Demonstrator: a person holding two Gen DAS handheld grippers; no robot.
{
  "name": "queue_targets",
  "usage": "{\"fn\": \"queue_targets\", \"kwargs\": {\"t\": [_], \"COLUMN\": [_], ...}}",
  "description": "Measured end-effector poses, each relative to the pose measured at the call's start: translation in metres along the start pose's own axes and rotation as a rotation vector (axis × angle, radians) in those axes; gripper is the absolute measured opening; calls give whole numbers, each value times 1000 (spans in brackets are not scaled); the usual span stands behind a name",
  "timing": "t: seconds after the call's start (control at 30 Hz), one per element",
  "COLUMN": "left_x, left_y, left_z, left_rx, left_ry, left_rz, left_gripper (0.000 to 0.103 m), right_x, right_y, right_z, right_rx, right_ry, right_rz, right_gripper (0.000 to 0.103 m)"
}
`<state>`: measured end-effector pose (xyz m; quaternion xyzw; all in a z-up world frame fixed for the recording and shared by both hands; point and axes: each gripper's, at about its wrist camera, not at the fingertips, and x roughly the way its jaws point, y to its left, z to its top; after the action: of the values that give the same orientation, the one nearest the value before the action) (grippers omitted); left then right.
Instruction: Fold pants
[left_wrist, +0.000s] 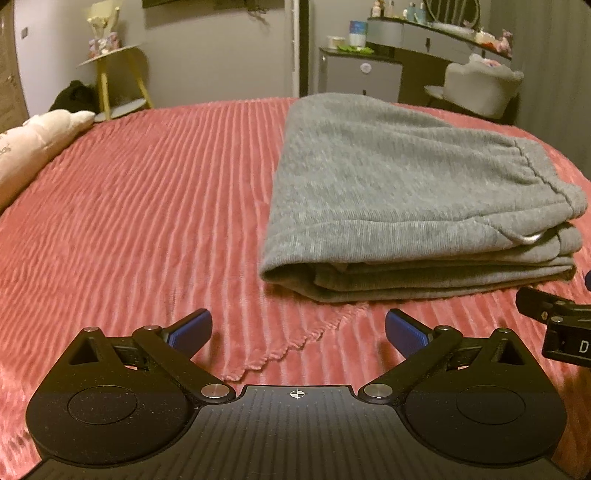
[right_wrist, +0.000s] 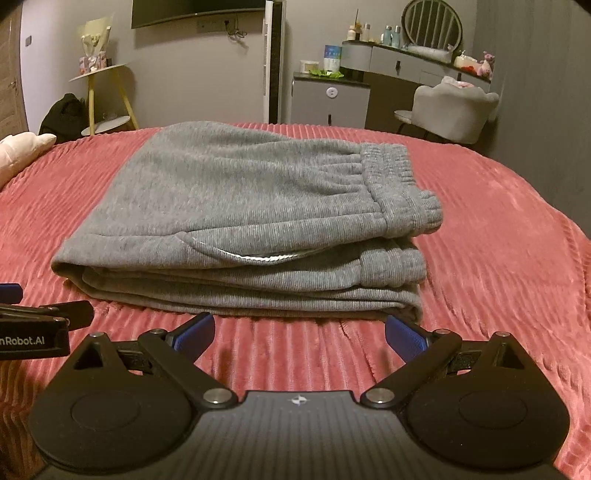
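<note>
Grey sweatpants (left_wrist: 399, 192) lie folded in a thick stack on the red ribbed bedspread (left_wrist: 147, 221); the elastic waistband is at the right end. They also show in the right wrist view (right_wrist: 243, 221), with a white drawstring at the front. My left gripper (left_wrist: 298, 330) is open and empty, just short of the stack's front left corner. My right gripper (right_wrist: 300, 332) is open and empty, close to the stack's front edge. Each gripper's body shows at the edge of the other's view.
A pale plush pillow (left_wrist: 33, 147) lies at the bed's left edge. Beyond the bed stand a yellow-legged side table (left_wrist: 110, 74), a grey cabinet (left_wrist: 360, 74), a dressing table and a grey chair (right_wrist: 450, 110).
</note>
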<state>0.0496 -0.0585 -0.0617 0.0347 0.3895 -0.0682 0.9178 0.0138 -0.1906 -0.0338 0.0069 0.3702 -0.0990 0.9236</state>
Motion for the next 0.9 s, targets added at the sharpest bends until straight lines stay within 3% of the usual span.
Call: {"fn": "queue_targets", "kwargs": {"t": [0.9], "left_x": [1], "left_y": [-3], "left_z": [0], "left_rx": [16], "left_ry": [1], "left_rz": [-18], "left_gripper": [103], "right_x": [-2], "right_y": [-5], "right_z": [0], "right_rx": [-4], "right_ry": [-23], "right_rz": [-13], "right_gripper": [99]}}
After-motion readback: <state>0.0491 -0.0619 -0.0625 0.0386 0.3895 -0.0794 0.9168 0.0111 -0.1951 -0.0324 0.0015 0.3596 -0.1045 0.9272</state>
